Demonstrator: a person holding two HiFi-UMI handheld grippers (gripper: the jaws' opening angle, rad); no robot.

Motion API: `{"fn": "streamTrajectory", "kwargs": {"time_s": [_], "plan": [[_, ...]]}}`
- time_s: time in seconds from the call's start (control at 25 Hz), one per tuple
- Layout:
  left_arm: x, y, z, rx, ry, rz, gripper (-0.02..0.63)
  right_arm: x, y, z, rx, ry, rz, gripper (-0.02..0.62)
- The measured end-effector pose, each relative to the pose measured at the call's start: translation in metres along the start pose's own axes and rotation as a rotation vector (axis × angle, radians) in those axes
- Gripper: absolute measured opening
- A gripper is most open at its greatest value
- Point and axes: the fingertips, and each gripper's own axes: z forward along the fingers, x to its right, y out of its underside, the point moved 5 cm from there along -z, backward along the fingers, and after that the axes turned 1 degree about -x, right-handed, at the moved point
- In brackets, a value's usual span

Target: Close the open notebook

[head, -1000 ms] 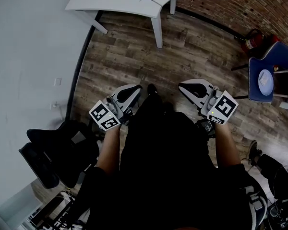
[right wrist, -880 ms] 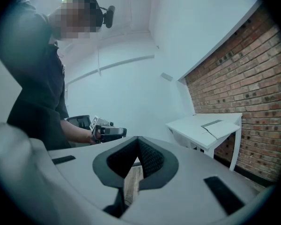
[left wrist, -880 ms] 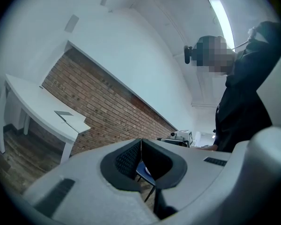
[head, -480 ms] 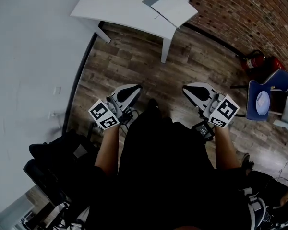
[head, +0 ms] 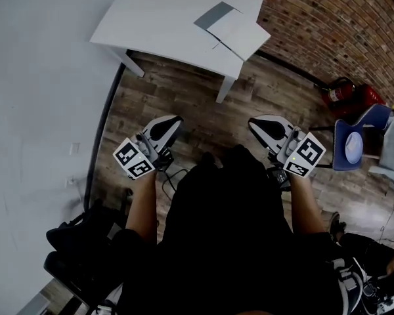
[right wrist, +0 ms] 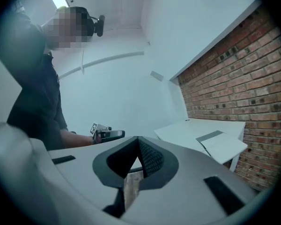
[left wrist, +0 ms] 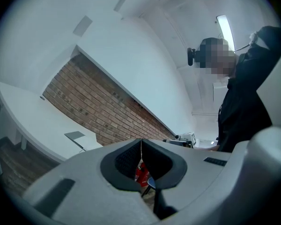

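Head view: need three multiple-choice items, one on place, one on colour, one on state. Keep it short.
1. The notebook lies: A. on a shelf; B. on the white table, at a corner; C. in a drawer.
2. The extinguisher by the brick wall is: A. green; B. red; C. yellow.
3. The left hand-held gripper and right hand-held gripper are: A. both open; B. both shut on the notebook; C. both shut and empty.

Key: B, it lies open on the tabletop by a corner; B, its body shows red; C, each gripper view shows jaws together with nothing between.
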Motion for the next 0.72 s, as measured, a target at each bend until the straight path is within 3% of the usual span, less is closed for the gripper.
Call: {"fn": "streamTrajectory", "kwargs": {"time_s": [0.32, 0.72], "plan": [[-0.042, -0.014, 0.019, -0.014, 0.001, 0.003, 0.018, 0.047, -0.008, 0.026, 0.032, 0.007, 0.027, 0.006], [-0.105, -0.044, 0.081, -0.173, 0.015, 0.038, 0.018, 0.142, -0.031, 0.062, 0.075, -0.015, 0.071, 0.006]]}}
